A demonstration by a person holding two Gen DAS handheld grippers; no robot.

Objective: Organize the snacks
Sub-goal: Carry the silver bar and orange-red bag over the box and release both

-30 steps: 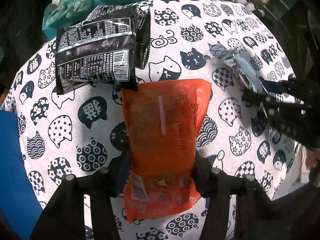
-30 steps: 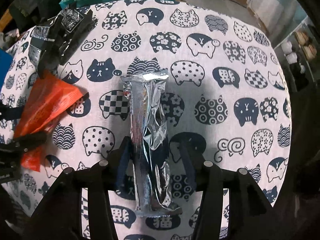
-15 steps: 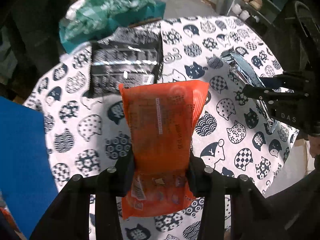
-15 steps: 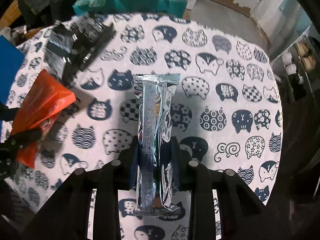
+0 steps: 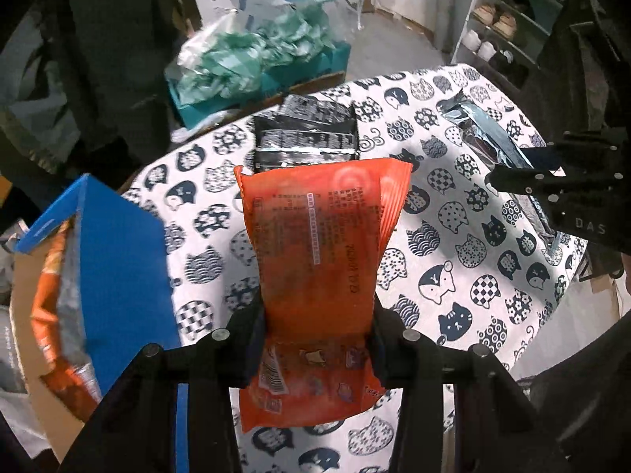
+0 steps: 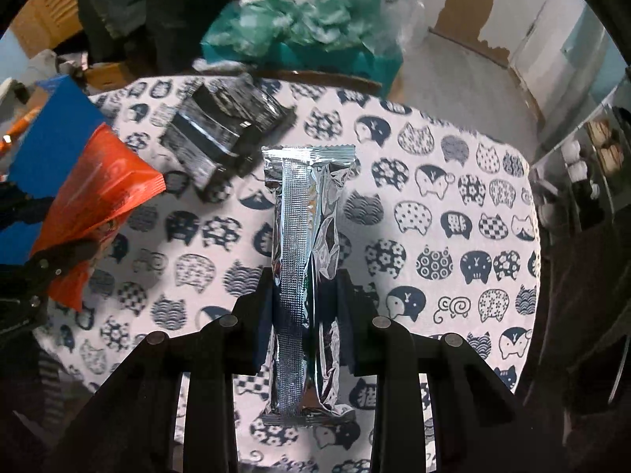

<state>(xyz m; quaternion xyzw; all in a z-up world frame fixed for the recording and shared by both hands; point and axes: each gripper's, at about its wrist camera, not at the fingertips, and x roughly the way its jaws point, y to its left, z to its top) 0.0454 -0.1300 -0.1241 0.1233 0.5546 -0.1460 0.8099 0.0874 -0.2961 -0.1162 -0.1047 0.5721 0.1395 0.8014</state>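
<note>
Left gripper: jaws have just been closing, pads pinching the orange packet, a crinkled glossy pouch held above the table.
Right gripper: fingers clamped on the silver bar wrapper, long, foil, ribbed seam, lifted clear of the cloth.
Black packet: shiny, lying flat at the far side, motion-blurred.
Tablecloth: white, cat-face print; round edge drops off at the right.
Blue box: at the left edge, open-topped, contents blurred and partly cut off.
Open room: bare cloth between both packets.
</note>
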